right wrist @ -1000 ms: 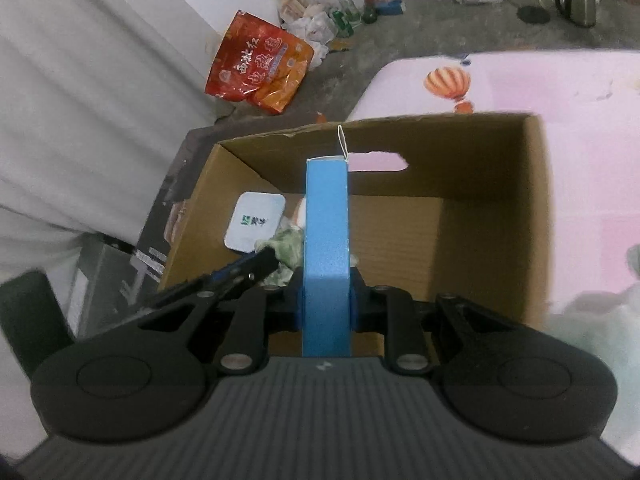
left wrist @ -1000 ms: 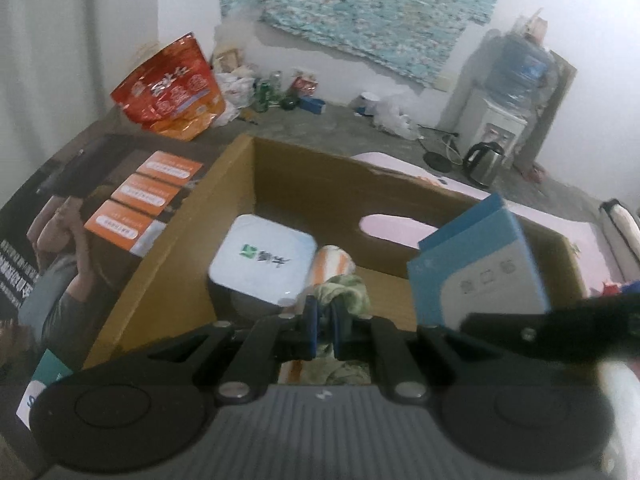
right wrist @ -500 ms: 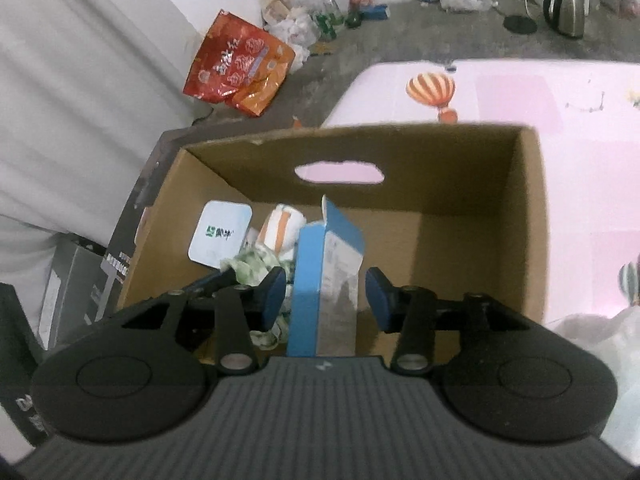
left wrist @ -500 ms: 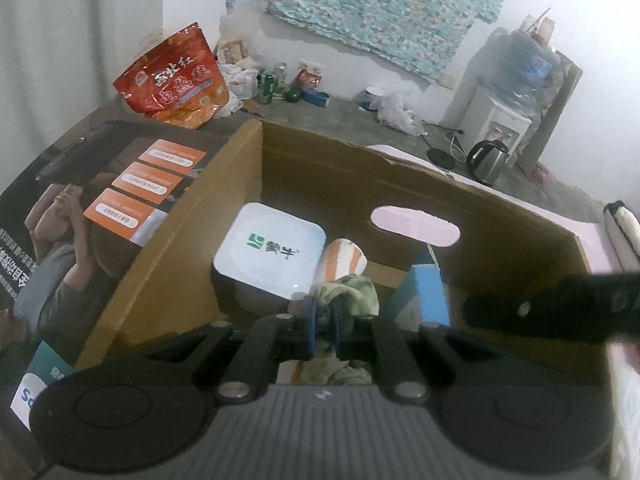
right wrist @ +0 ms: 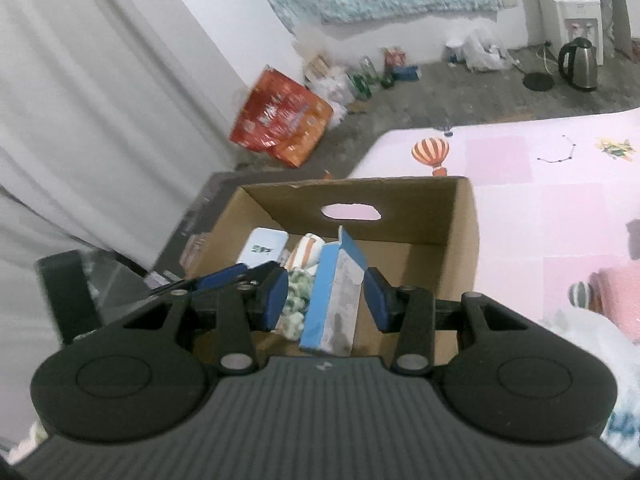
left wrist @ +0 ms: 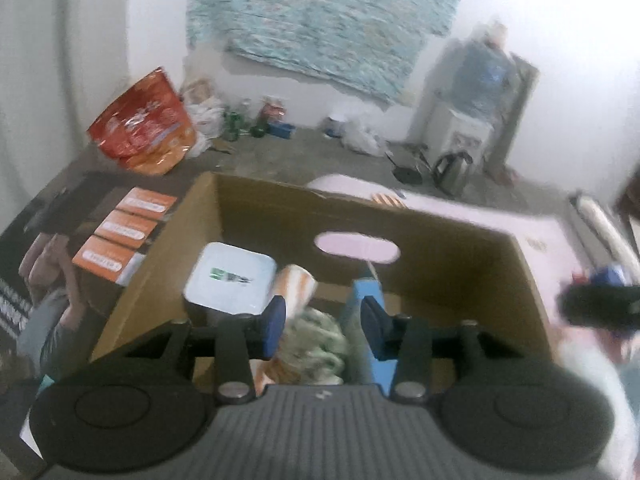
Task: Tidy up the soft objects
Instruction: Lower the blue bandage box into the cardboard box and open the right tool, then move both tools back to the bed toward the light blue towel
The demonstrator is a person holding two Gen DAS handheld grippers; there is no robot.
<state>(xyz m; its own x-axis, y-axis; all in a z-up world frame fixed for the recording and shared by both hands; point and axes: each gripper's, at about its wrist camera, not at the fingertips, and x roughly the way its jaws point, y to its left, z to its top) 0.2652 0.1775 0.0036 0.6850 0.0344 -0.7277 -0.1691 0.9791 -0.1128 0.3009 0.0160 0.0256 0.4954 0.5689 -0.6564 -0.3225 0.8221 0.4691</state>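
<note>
My left wrist camera is looking steeply down past its own gripper [left wrist: 323,326] into the cardboard box [left wrist: 440,240] from close above the near rim, facing the far wall with the water dispenser [left wrist: 460,136]. My right wrist camera is sitting a little higher and further back, angling down into the same box [right wrist: 460,240]. Both are sharing the box interior, the red bag [left wrist: 144,124] [right wrist: 280,120] and the kettle [left wrist: 452,168] [right wrist: 580,64].

Print on white pack [left wrist: 230,276], red bag [right wrist: 280,120]: unreadable.
</note>
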